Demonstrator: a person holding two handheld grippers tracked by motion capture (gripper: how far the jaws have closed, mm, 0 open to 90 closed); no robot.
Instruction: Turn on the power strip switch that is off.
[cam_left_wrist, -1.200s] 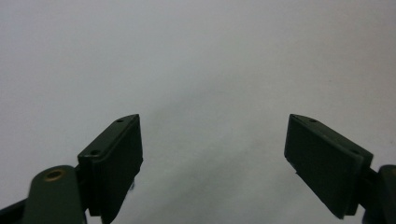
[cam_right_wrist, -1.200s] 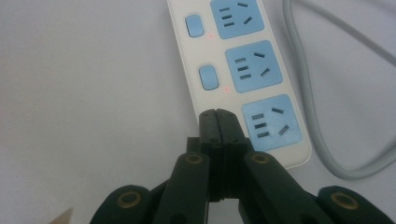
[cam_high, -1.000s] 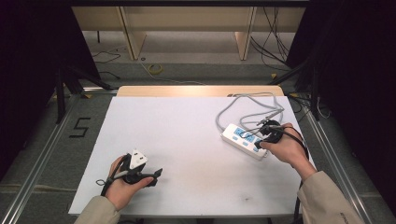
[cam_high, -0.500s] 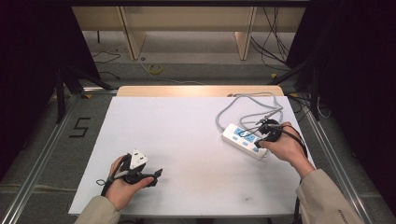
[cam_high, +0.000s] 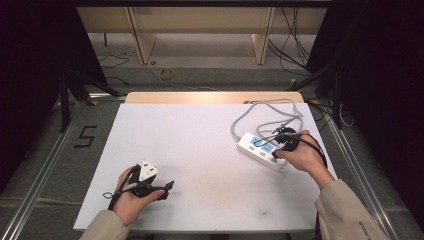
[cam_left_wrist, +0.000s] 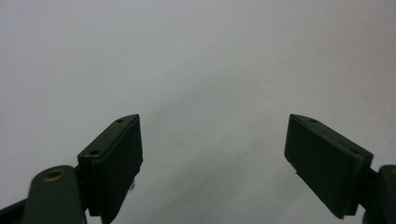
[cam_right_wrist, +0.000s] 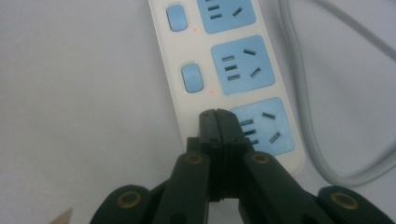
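Though clamped fully together with nothing between the jaws, hangs tip-down as the right gripper (cam_right_wrist: 217, 116) over the near end of the white power strip (cam_right_wrist: 224, 70), in line with the row of blue switches (cam_right_wrist: 192, 78) and just beside the last blue socket (cam_right_wrist: 264, 126); cannot tell whether touching the casing or just off it. Shows two tiny red lights (cam_right_wrist: 212, 92) on the strip, one beside each visible switch. Runs a grey cable (cam_right_wrist: 299, 93) along the strip's far side, curving round its end.

From the high view, places the power strip (cam_high: 261, 150) at about three o'clock on the white table (cam_high: 190, 135), lying slantwise, with the right gripper (cam_high: 285, 137) above its right-hand end, gripped by the right hand (cam_high: 302, 157). Loops the grey cable (cam_high: 260, 112) toward one o'clock, near the table's far edge.

At about seven o'clock, well apart from the strip, rests the left gripper (cam_high: 167, 186) low over bare tabletop in the left hand (cam_high: 131, 202), tips pointing toward three o'clock. In its own view, spreads the left gripper (cam_left_wrist: 212, 154) wide, released, with plain white surface between the jaws and nothing held.

Off the table at nine o'clock, marks the floor with a black figure 5 (cam_high: 86, 136)
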